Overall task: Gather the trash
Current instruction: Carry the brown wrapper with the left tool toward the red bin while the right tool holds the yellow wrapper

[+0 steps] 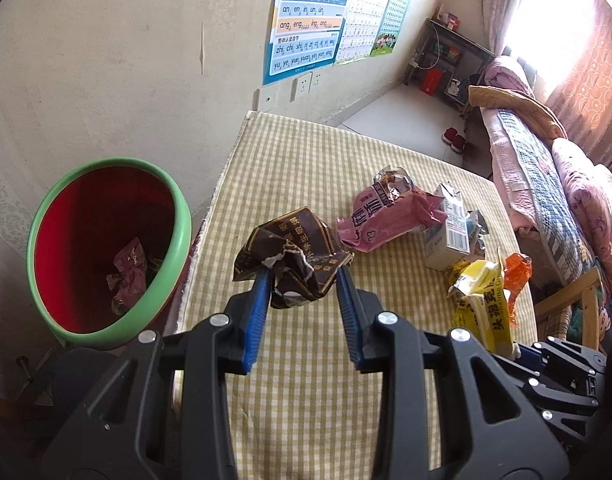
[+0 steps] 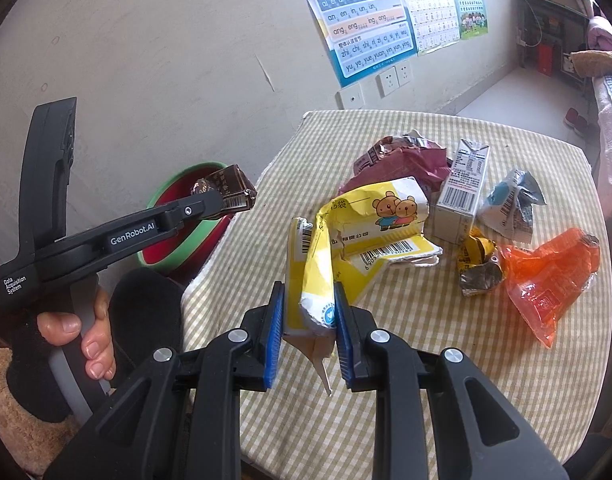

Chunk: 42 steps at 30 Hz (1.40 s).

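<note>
Two claws, two catches above the checked table (image 1: 306, 400): our left claw (image 1: 304, 272) is clamped on a crumpled brown wrapper (image 1: 292, 256), its blue pads pinching the foil from either side; our right claw (image 2: 308, 304) is clamped on a torn yellow packet (image 2: 362, 232) that stands up between its pads, long axis roughly upright. The green-rimmed bin (image 1: 106, 248), red inside and already holding crumpled wrappers, sits just off the table's left edge; we judge the left claw nearer it, the bin lying to the left of and below the brown wrapper, so that load should drop first, with the yellow packet crossing after. Left on the table: a pink bag (image 1: 386, 220), a milk carton (image 2: 462, 200), an orange wrapper (image 2: 554, 272) and smaller scraps.
</note>
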Tool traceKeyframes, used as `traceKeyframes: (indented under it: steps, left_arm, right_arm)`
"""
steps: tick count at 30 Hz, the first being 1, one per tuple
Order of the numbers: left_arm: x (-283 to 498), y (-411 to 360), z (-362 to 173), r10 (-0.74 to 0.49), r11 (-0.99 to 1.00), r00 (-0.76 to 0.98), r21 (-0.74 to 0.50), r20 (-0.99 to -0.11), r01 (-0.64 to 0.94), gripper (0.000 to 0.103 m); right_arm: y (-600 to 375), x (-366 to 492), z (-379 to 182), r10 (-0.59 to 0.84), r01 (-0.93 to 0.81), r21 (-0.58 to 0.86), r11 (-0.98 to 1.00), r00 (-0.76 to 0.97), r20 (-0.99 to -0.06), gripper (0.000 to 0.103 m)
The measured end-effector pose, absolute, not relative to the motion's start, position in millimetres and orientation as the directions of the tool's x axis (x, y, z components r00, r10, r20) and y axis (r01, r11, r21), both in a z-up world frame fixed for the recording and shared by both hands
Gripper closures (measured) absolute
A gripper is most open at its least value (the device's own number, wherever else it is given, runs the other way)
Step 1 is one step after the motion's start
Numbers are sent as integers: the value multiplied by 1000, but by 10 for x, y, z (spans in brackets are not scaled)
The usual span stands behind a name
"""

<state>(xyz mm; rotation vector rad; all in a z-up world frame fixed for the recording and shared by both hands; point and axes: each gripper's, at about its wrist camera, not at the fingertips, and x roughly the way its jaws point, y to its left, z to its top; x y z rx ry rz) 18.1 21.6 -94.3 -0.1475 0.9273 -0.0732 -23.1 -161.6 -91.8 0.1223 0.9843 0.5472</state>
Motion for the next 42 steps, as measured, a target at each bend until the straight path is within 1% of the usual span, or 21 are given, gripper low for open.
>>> traceKeyframes:
  steps: [25,31,42]
  left_arm:
    - [168,592,-1023,-73,982,601,-163,-796,-97,70]
    - [169,663,-1031,-66,980,603,-165,-795,-110,70]
    - [167,778,-1006,-38,979,608,-153,-793,-138,70]
  right_arm:
    - [-1144,-150,-891,531,-471,337,815,373,-761,79]
    - [-1060,-143,-959,529,-486,332,808,352,-772,80]
    - [-986,-73,-911,547,-503,339,795,353,-759,80]
